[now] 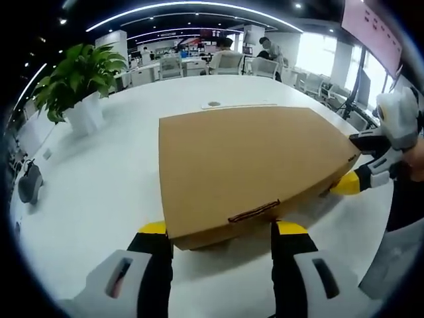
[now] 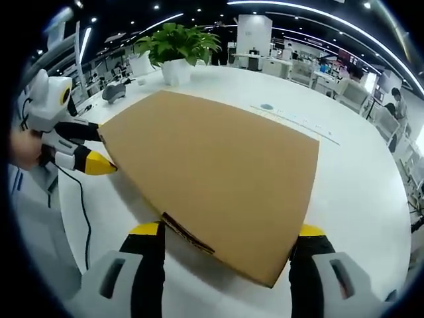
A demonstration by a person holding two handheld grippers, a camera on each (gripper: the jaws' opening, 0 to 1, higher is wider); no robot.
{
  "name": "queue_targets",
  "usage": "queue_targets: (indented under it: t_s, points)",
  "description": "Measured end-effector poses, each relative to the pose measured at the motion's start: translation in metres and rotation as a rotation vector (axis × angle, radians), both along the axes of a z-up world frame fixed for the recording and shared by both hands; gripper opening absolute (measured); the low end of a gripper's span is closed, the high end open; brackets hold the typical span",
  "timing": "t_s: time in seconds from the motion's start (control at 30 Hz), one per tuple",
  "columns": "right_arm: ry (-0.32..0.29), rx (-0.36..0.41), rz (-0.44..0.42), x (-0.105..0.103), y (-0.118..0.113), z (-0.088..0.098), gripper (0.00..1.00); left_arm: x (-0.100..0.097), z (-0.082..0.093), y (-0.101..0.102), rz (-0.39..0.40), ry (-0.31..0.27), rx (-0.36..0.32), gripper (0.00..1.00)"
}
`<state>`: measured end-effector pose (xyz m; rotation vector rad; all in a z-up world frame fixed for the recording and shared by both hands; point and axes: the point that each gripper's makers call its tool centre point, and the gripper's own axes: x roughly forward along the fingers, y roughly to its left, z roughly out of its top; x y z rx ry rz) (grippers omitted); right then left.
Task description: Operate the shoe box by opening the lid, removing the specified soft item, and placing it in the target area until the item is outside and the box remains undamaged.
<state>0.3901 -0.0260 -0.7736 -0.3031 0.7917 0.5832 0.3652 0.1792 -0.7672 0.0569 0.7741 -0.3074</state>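
The closed cardboard shoe box (image 1: pixel 248 169) sits on the white table (image 1: pixel 99 192), with the left gripper (image 1: pixel 222 232) spread wide at one end and the right gripper (image 2: pixel 228 235) spread wide at the adjacent end, neither holding anything. Lifting unevenly from two sides could, I judge, crease or tear the thin lid. No brand or legible writing shows on the box

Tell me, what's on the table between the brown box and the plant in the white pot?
Nothing: in the left gripper view, only bare white table lies between the shoe box and the potted plant. The right gripper view shows the same bare stretch.
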Motion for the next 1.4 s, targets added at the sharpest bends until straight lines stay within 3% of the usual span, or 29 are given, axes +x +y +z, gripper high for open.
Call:
queue_targets:
  t_s: [0.47,1.13,1.4]
  points:
    - [-0.005,0.025,0.007,-0.014,0.008,0.001,0.75,-0.015,0.0,0.008,0.007,0.017,-0.007,0.58]
    - [-0.003,0.043,-0.001,-0.02,0.011,0.002,0.77,-0.019,0.0,0.011,-0.006,0.03,-0.004,0.56]
    - [0.004,0.036,-0.016,-0.023,0.013,0.002,0.77,-0.022,-0.002,0.013,0.022,0.082,-0.006,0.53]
